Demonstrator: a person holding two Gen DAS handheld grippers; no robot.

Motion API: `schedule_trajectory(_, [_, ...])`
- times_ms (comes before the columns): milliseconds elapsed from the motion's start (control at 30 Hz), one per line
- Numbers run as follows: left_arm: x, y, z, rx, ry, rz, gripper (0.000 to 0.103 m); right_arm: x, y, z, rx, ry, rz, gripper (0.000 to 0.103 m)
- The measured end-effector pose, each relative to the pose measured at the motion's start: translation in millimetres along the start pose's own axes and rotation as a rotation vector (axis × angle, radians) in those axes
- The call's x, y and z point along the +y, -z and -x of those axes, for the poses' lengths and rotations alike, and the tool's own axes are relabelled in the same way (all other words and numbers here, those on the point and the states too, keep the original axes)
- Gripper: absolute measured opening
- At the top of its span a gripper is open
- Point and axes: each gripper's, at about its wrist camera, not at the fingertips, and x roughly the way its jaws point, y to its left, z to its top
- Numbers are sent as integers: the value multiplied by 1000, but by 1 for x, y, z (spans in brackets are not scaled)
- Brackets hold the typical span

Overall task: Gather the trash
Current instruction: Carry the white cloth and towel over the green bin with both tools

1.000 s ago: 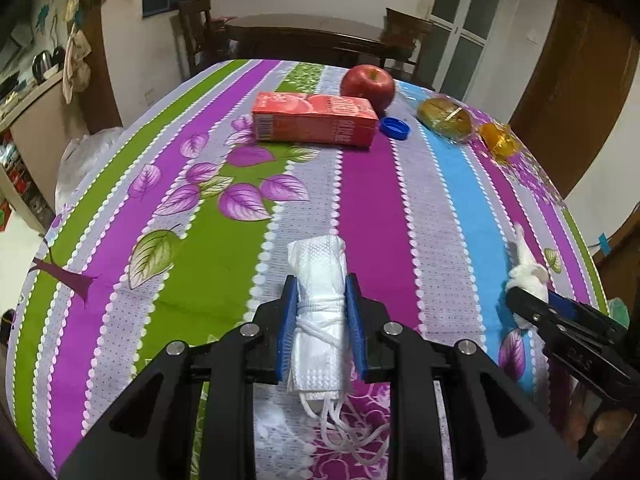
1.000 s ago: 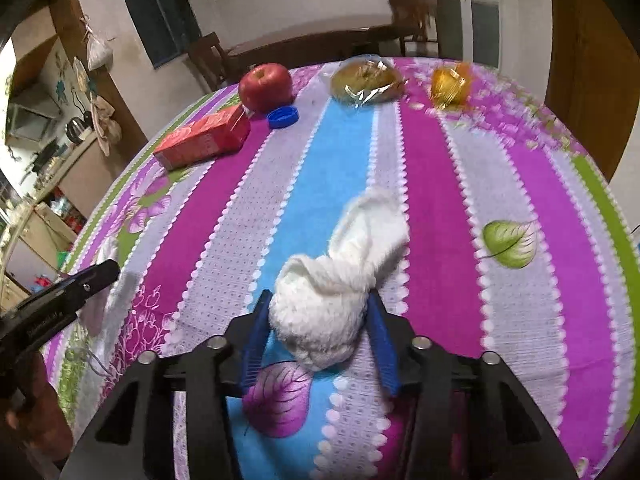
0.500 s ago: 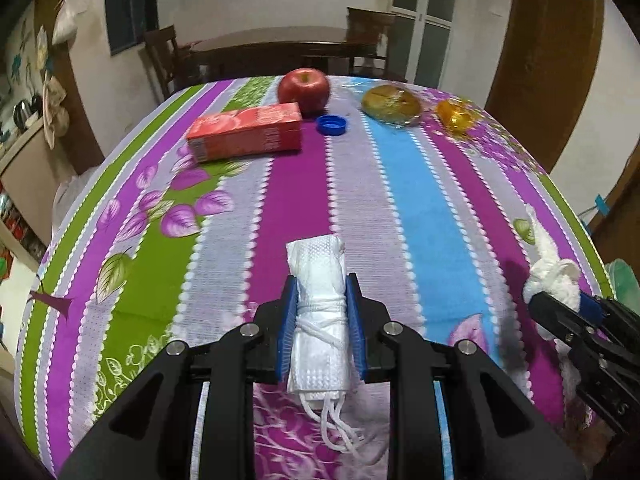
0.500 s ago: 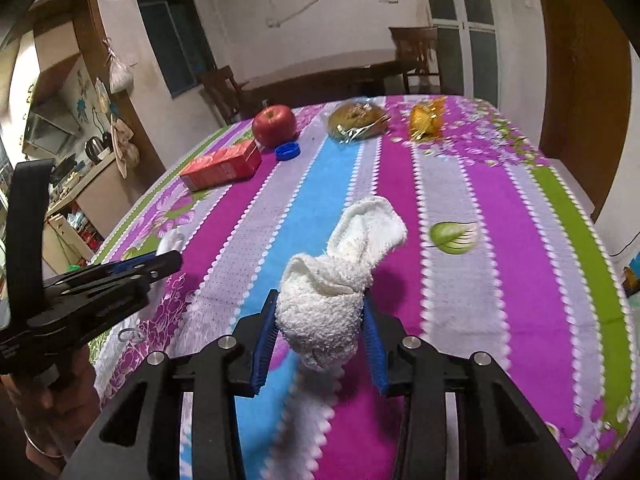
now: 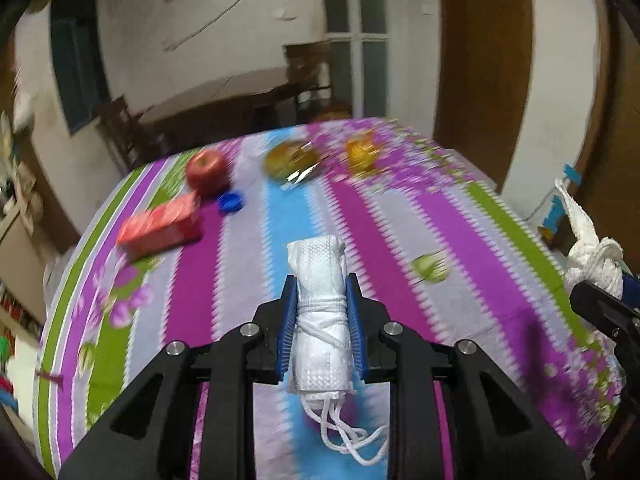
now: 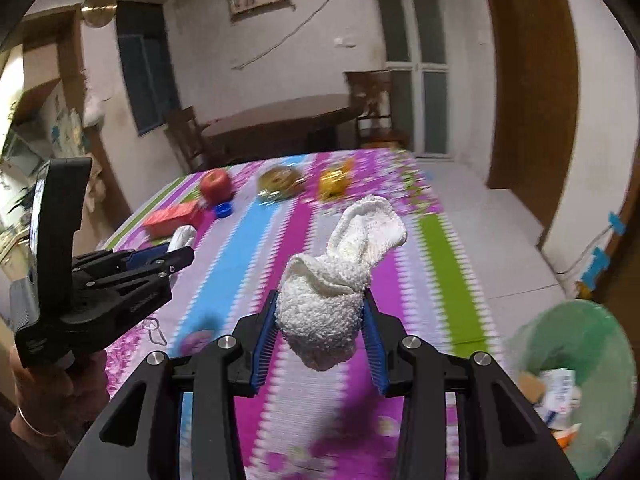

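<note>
My left gripper (image 5: 320,312) is shut on a rolled white face mask (image 5: 320,280) whose loops hang down, held above the striped tablecloth (image 5: 384,224). My right gripper (image 6: 320,320) is shut on a knotted white cloth wad (image 6: 324,304), also lifted above the table. The wad and the right gripper show at the right edge of the left wrist view (image 5: 592,256). The left gripper with the mask shows at the left of the right wrist view (image 6: 160,258). A green trash bin (image 6: 580,368) with scraps inside stands on the floor at lower right.
At the table's far end lie a red apple (image 5: 206,168), a red carton (image 5: 160,230), a blue bottle cap (image 5: 231,202), a wrapped bun (image 5: 292,158) and a yellow wrapper (image 5: 360,152). A dark table and chairs (image 6: 280,120) stand behind.
Both grippers have risen and swung right with their loads. The view now takes in the room, the table's right edge and the green bin.
</note>
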Motion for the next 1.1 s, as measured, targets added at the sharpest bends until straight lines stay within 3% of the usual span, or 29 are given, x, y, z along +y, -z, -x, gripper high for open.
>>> schedule_trajectory(367, [-124, -31, 5, -66, 124, -191, 23, -115, 2, 71, -40, 196, -105, 41])
schedule_trajectory(700, [-212, -32, 6, -83, 233, -331, 23, -199, 25, 125, -16, 341, -181, 41])
schedule_trajectory(1100, [-285, -18, -5, -28, 361, -458, 23, -247, 50, 148, 56, 442, -239, 41])
